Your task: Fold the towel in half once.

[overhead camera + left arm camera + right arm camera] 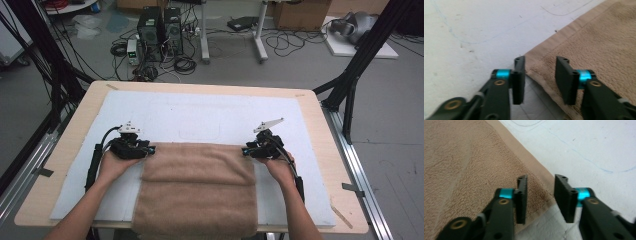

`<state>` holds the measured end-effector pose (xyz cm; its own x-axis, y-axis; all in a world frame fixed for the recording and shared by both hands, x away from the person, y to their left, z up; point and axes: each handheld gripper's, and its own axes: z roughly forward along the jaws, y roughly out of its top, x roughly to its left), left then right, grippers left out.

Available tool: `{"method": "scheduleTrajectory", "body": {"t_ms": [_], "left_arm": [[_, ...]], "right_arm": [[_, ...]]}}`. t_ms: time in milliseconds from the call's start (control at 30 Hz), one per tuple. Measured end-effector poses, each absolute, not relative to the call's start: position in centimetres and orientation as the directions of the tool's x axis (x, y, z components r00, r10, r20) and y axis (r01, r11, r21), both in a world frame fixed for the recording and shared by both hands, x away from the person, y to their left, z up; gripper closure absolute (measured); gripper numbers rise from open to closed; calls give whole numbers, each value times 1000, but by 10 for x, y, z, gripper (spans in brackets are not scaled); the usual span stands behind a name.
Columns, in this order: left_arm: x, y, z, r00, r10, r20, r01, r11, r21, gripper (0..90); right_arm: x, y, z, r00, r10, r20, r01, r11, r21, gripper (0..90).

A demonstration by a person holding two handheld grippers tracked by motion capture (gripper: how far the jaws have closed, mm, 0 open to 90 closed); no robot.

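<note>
- The tan towel (197, 187) lies folded in front of you on the white mat (200, 112), its near part hanging over the table edge closest to you and its far fold edge running straight between your two grippers.
- A second layer lies on top, so the upper band looks like a flap folded back toward you; from the high view alone, how many layers there are stays uncertain.
- Your left gripper (148, 150) sits at the towel's far left corner. In the left gripper view (540, 75) the jaws stand apart with the hemmed corner of the towel (594, 47) lying between them; neither pad presses on the cloth, so it is released.
- Your right gripper (246, 150) sits at the far right corner, mirroring the left. In the right gripper view (540, 195) the jaws are likewise parted, the towel's (466, 167) hem edge running under the gap, with nothing clamped.
- Both grippers point inward toward each other, low over the mat, your hands behind them.
- Beyond the grippers the mat shows faint blue pen outlines (596, 162).
- The mat covers most of the wooden table (75, 125), whose bare rim shows outside each gripper.
- Past the table's far edge, computer towers (160, 32) and cables lie on the grey floor.
</note>
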<state>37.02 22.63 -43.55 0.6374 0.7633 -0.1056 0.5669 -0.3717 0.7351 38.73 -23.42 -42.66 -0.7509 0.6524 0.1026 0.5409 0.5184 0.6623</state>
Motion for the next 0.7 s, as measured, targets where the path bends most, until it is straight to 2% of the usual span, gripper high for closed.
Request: {"method": "scheduleTrajectory", "body": {"t_ms": [100,233,433,700], "left_arm": [[371,223,-441,639,764,-86,570,-395,721,572],[371,220,-441,639,766,-61,557,-408,723,632],[370,217,-440,666,743,-66,545,-424,724,808],[367,225,-431,665,738,-118,546,-372,751,849]], "right_arm": [[388,-230,-431,-748,658,86,547,538,641,583],[385,-219,-433,-758,652,15,514,583,628,681],[387,-220,-434,-747,663,52,534,551,641,832],[386,-226,-426,-771,628,104,527,538,658,853]]}}
